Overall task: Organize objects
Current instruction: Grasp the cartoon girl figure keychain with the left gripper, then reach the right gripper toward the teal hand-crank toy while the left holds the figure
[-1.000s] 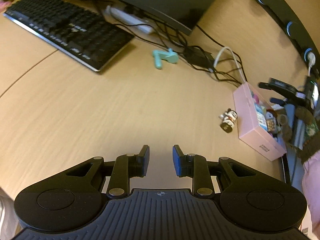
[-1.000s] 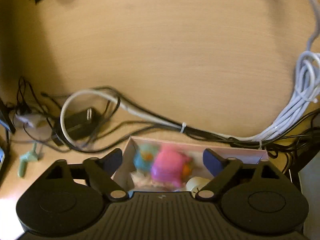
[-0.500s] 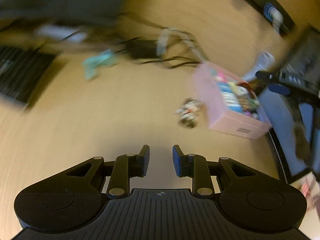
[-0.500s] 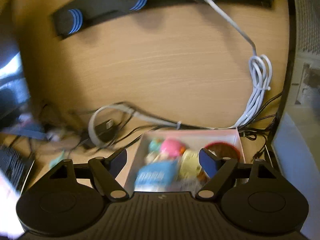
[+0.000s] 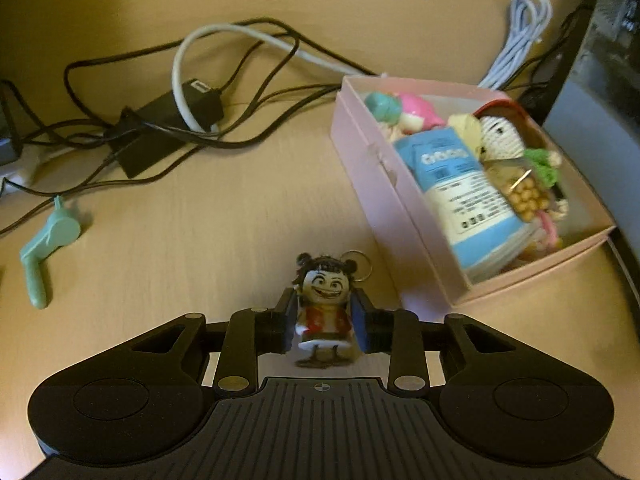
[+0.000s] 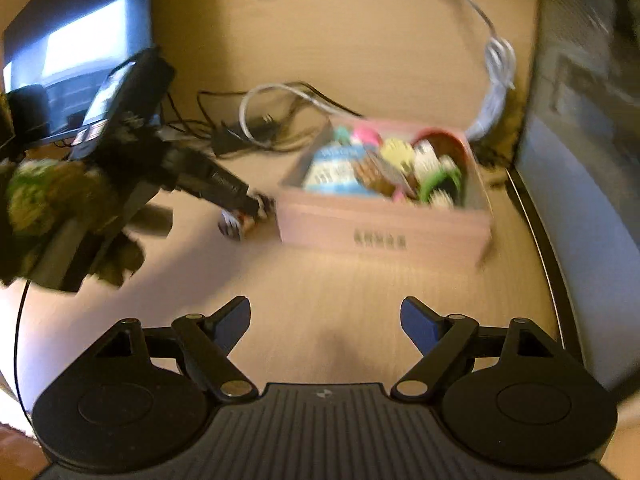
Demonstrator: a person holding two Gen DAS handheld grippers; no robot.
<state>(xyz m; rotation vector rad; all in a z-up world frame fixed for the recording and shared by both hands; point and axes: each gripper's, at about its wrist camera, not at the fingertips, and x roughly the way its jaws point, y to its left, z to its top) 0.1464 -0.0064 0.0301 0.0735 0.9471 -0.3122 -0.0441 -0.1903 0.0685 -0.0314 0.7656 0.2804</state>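
A small grinning figurine (image 5: 324, 308) with a key ring lies on the wooden desk, just left of a pink box (image 5: 384, 184). My left gripper (image 5: 323, 324) straddles its body. The jaws are opening, with the pads close beside the body and no squeeze showing. The right wrist view shows this gripper's fingers (image 6: 240, 196) over the figurine (image 6: 234, 222) beside the box (image 6: 380, 228). My right gripper (image 6: 326, 320) hangs over bare desk in front of the box, its jaws wide, opening, with nothing between them. Several toys and a blue-white pack (image 5: 464, 188) fill the box.
A mint green toy (image 5: 42, 248) lies on the desk at left. Black cables and adapters (image 5: 168, 120) tangle behind it, with a white cable bundle (image 5: 516, 40) at the back right. A dark monitor (image 6: 72, 52) stands far left. The desk edge (image 6: 536, 240) runs right of the box.
My left gripper swung right, away from the keyboard, to the figurine, which now sits between slightly wider jaws. My right gripper drew back from over the box to the desk in front.
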